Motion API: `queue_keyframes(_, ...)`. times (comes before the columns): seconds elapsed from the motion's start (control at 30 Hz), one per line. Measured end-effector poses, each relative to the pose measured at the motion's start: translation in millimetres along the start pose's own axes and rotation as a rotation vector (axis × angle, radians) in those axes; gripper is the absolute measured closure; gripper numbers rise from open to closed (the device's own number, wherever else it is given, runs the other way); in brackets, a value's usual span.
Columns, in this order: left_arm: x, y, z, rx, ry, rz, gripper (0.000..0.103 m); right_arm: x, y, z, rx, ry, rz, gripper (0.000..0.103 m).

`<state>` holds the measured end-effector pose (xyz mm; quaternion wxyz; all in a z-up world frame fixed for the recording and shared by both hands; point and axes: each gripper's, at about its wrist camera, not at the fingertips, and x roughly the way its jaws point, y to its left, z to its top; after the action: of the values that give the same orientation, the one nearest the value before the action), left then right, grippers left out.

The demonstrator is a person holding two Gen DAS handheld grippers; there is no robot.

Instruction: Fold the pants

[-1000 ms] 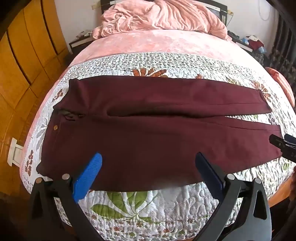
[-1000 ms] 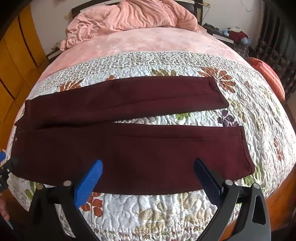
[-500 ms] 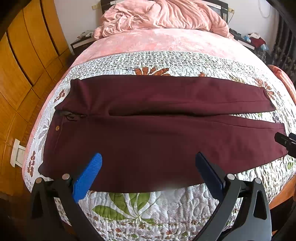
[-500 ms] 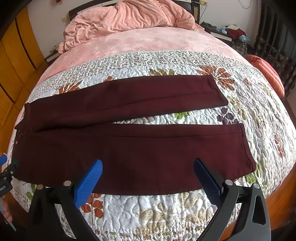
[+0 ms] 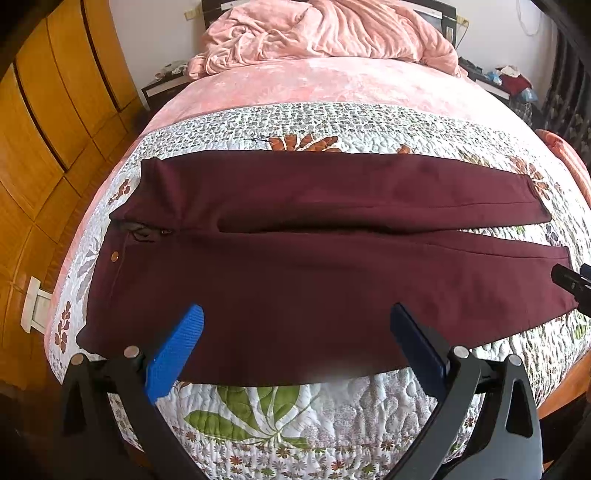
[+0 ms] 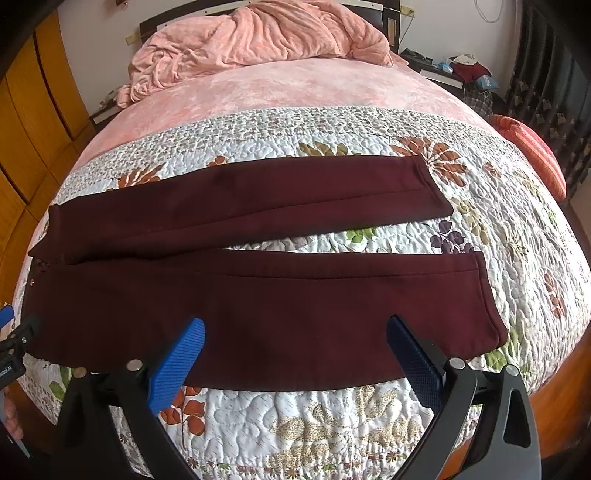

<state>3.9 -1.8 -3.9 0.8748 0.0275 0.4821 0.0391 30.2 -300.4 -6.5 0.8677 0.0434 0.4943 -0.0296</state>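
Observation:
Dark maroon pants [image 5: 295,266] lie flat across the quilted bed, waistband to the left, both legs running right with a narrow gap between them. My left gripper [image 5: 295,332] hovers open above the near leg's thigh part, nothing between its blue fingers [image 5: 173,347]. In the right wrist view the same pants [image 6: 258,302] spread across the quilt, cuffs at the right. My right gripper [image 6: 295,343] is open over the near leg's lower half, holding nothing. Each gripper shows at the edge of the other's view: the right gripper [image 5: 572,282], the left gripper [image 6: 14,343].
The floral quilt [image 5: 303,417] covers the bed's near half. A crumpled pink blanket [image 5: 325,33] is heaped at the headboard. Wooden wardrobe doors [image 5: 40,129] stand close on the left. A nightstand with clutter [image 6: 461,70] and an orange cushion [image 6: 532,155] sit on the right.
Both grippers have drifted slightly back and up, so the pants sit a little lower and farther in each view. The pants have not moved and both grippers stay open.

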Motion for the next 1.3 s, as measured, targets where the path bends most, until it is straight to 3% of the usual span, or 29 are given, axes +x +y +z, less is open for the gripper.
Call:
queue_keyframes(1.07, 2, -1, 5, 0.015, 0.009, -0.003, 0.003, 3, -2, 5, -0.002, 0.012, 0.019, 0.004)
queue_keyframes(1.3, -2, -6, 17, 0.008, -0.02, -0.006, 0.003, -7, -16, 17, 0.017, -0.043, -0.004, 0.004)
